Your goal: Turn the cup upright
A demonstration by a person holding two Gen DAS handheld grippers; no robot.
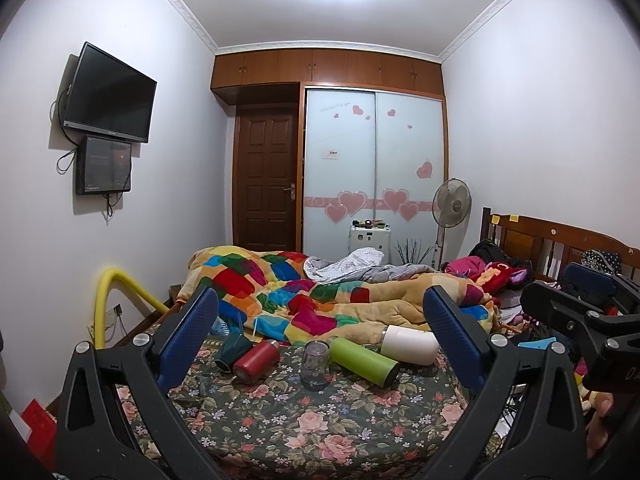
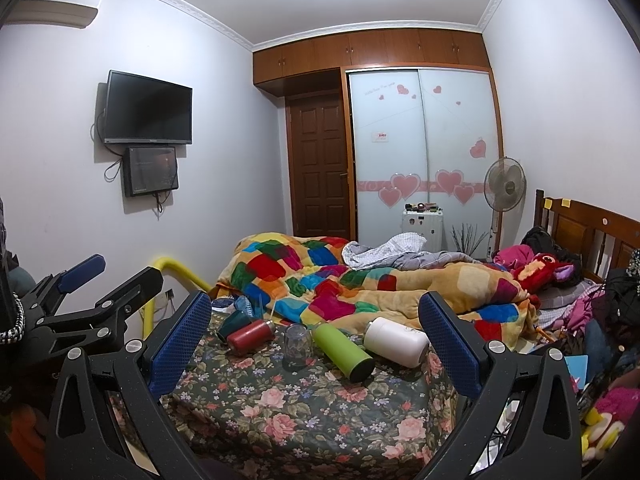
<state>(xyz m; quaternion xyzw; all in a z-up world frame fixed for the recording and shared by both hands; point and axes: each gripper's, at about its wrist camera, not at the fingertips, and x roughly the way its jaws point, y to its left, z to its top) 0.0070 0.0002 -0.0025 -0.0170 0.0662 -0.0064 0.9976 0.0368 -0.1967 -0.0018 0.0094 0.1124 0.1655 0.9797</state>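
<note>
- The carrying surface is a bed covered by a dark floral sheet, with a patchwork quilt heaped across its far half.
- A clear cup stands mouth-down near the middle of the sheet, just short of the quilt's near edge; the right wrist view shows the same cup in the same place.
- Just right of the cup, a green bottle lies on its side, and a white bottle lies beyond it toward the bed's right edge.
- To the cup's left, a red bottle lies tipped over, touching a dark green cup that also lies on its side.
- The left gripper hovers over the bed's near edge, its blue-padded fingers spread wide, holding nothing.
- The right gripper hangs likewise, its tongs apart and empty.
- On the left wall hang a television and a smaller screen.
- At the far end stand a brown door, a sliding wardrobe with heart stickers, and a standing fan.
- A wooden headboard runs along the bed's right side.
</note>
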